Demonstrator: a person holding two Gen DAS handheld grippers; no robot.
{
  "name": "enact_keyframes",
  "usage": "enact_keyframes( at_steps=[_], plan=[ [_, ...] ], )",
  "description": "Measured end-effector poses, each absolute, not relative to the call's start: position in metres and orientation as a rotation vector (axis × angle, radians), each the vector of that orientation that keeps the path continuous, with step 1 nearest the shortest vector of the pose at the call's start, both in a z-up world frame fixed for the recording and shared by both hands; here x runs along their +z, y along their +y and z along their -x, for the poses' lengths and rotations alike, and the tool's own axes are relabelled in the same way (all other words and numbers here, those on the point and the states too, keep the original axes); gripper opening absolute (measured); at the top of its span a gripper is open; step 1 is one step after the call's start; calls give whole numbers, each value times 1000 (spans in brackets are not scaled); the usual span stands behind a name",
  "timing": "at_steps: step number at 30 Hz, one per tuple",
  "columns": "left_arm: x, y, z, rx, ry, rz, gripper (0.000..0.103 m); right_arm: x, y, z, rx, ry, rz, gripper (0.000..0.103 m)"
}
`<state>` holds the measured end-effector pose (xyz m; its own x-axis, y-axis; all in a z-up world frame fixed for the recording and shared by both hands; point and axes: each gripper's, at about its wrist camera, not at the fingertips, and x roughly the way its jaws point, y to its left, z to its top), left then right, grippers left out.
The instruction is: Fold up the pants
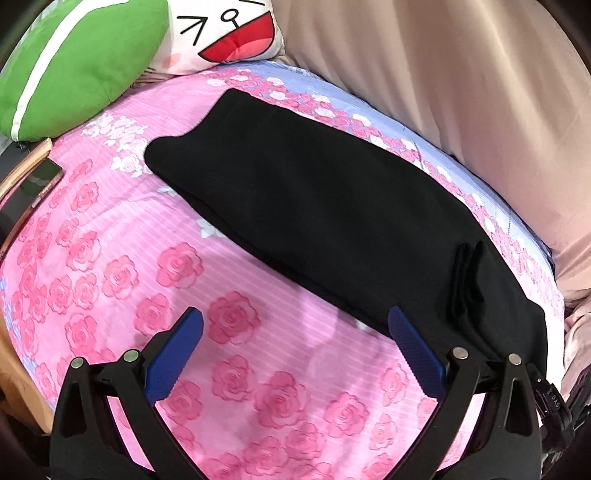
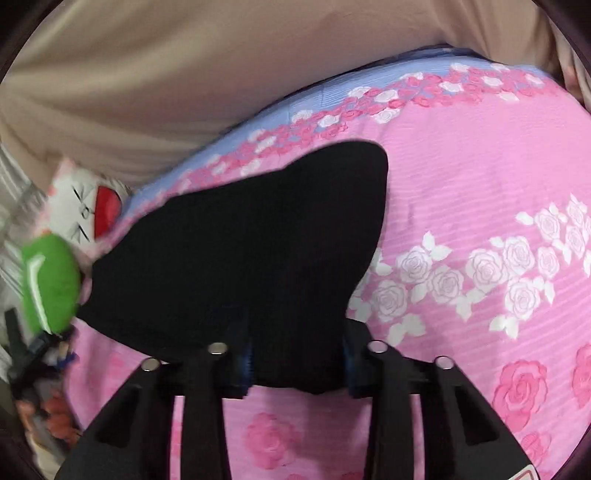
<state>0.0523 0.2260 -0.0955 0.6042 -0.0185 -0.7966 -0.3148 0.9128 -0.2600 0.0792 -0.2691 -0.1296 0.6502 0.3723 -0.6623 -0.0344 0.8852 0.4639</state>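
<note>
Black pants (image 1: 314, 206) lie folded into a long band on a pink rose-print bedsheet (image 1: 240, 332). My left gripper (image 1: 295, 332) is open and empty, hovering over the sheet just in front of the pants' near end. In the right wrist view the pants (image 2: 240, 258) cover my right gripper (image 2: 297, 354). Its blue pads (image 2: 246, 360) stand apart under the cloth, which drapes over and between them. The fingertips are hidden, so the grip is unclear. The view is blurred.
A green pillow (image 1: 74, 62) and a white cartoon-face pillow (image 1: 225, 33) lie at the bed's head. A beige curtain (image 1: 461, 92) hangs along the far side. A phone (image 1: 37, 181) lies at the bed's left edge. Clutter (image 2: 37, 369) sits beside the bed.
</note>
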Motion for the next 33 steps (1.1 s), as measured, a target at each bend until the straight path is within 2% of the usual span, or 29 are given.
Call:
enact_keyframes(
  at_steps=[5,12,14,16,17,20,21,22,25,26,27,28,30,33],
  plan=[
    [-89,217,-47,145,922,399,98,-93,-295,-61,232,765,-398,22],
    [-97,216,-41,160,948,405,98,-88,-372,-16,36,763,-370,23],
    [-102,215,-40,164,956,405,98,-97,-388,-10,4,809,-327,28],
    [-110,213,-43,164,972,395,98,-111,-396,-8,-50,852,-316,43],
    [-112,213,-45,166,979,393,98,-115,-392,-7,-112,875,-272,45],
    [-109,219,-44,185,971,405,98,-83,-368,22,-253,710,-103,52],
    [-106,222,-42,189,959,409,98,-68,-358,29,-243,648,-91,62],
    [-104,226,-38,197,945,407,98,-54,-346,32,-200,603,-90,67],
    [-102,235,-33,202,935,397,98,-23,-282,9,95,578,-68,67],
    [-103,237,-32,196,937,399,98,-19,-249,-6,217,583,-52,65],
    [-105,238,-30,186,940,404,98,-18,-218,-21,323,601,-41,57],
    [-106,239,-27,169,946,405,98,-20,-186,-37,428,627,-32,34],
    [-109,239,-23,143,960,397,98,-34,-116,-78,597,718,9,4],
    [-111,238,-14,95,968,367,98,-67,-34,-141,705,859,52,3]
  ],
)
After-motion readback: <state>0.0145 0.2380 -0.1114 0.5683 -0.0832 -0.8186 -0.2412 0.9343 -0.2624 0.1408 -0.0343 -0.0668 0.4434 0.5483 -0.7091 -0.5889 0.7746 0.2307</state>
